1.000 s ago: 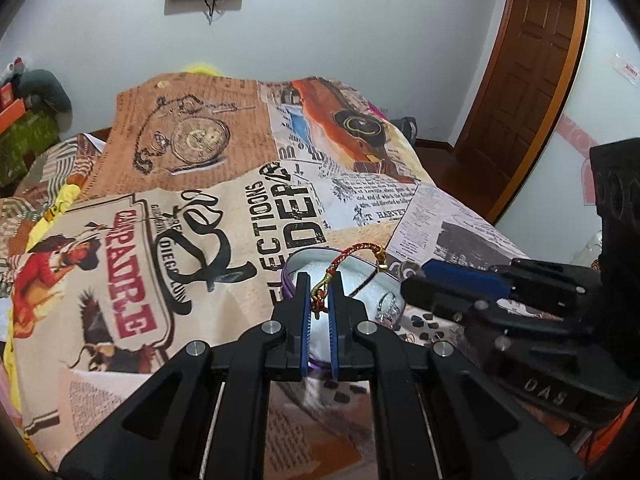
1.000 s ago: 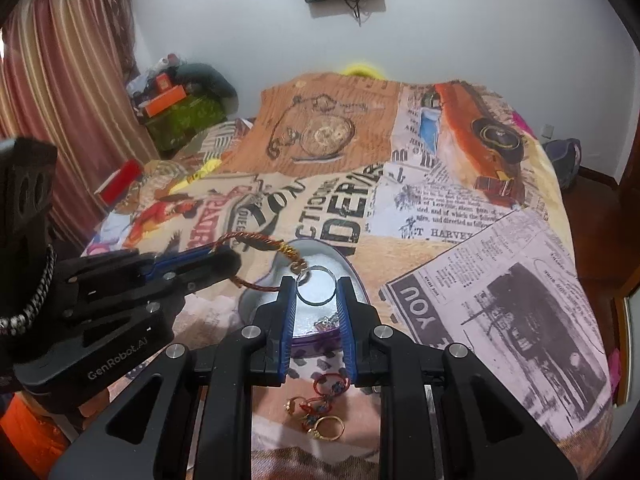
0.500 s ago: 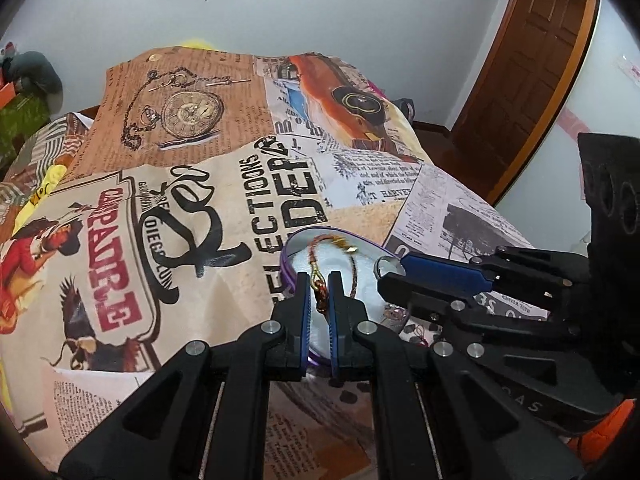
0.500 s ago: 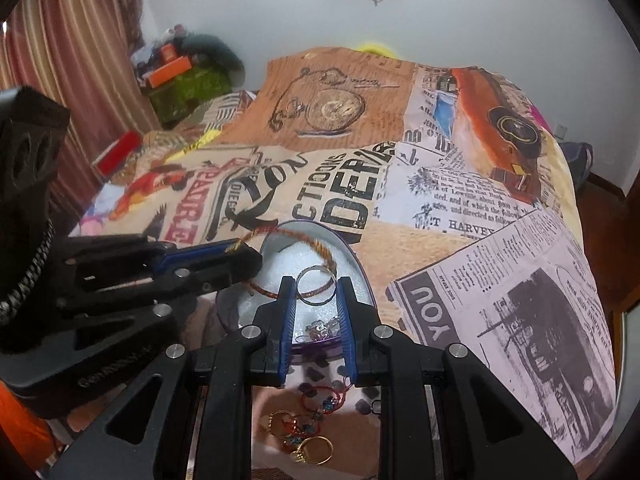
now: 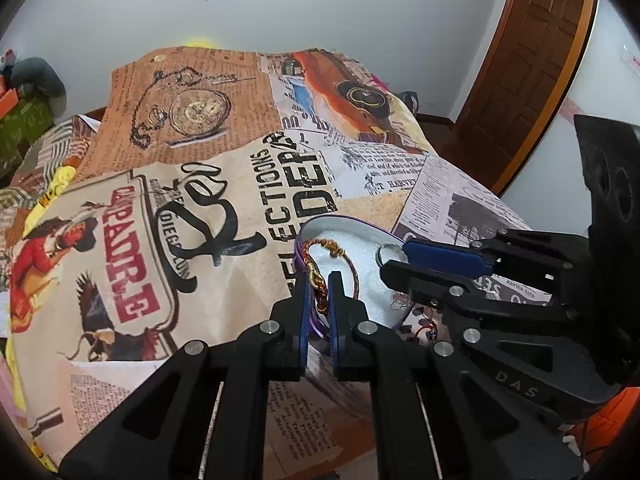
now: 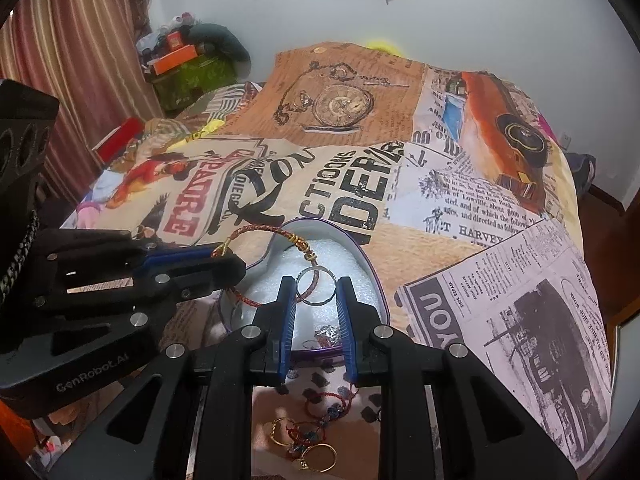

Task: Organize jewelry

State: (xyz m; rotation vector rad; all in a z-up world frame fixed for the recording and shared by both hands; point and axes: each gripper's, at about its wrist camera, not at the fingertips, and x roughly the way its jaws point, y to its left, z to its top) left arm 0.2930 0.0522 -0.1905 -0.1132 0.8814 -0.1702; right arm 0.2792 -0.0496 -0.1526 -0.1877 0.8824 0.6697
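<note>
A purple heart-shaped box [image 5: 301, 258] [image 6: 362, 258] with white foam lining lies open on the bed. My left gripper [image 5: 319, 294] [image 6: 222, 258] is shut on a red and gold braided bracelet [image 5: 318, 280] [image 6: 260, 232], which hangs over the box's left rim. My right gripper [image 6: 316, 290] [image 5: 394, 254] is shut on a silver ring [image 6: 315, 285] [image 5: 386, 252] above the foam. A small sparkly piece [image 6: 328, 334] lies in the box at its near end.
Several gold rings and red beaded pieces [image 6: 310, 438] lie on the bedspread in front of the box. The bed is covered by a newspaper-print spread [image 6: 460, 208]. Clutter and a curtain [image 6: 80, 60] stand at left; a wooden door [image 5: 532, 68] at right.
Both grippers have lowered toward the box. The bracelet now drapes over the box rim and into the foam, and the ring sits lower over the foam.
</note>
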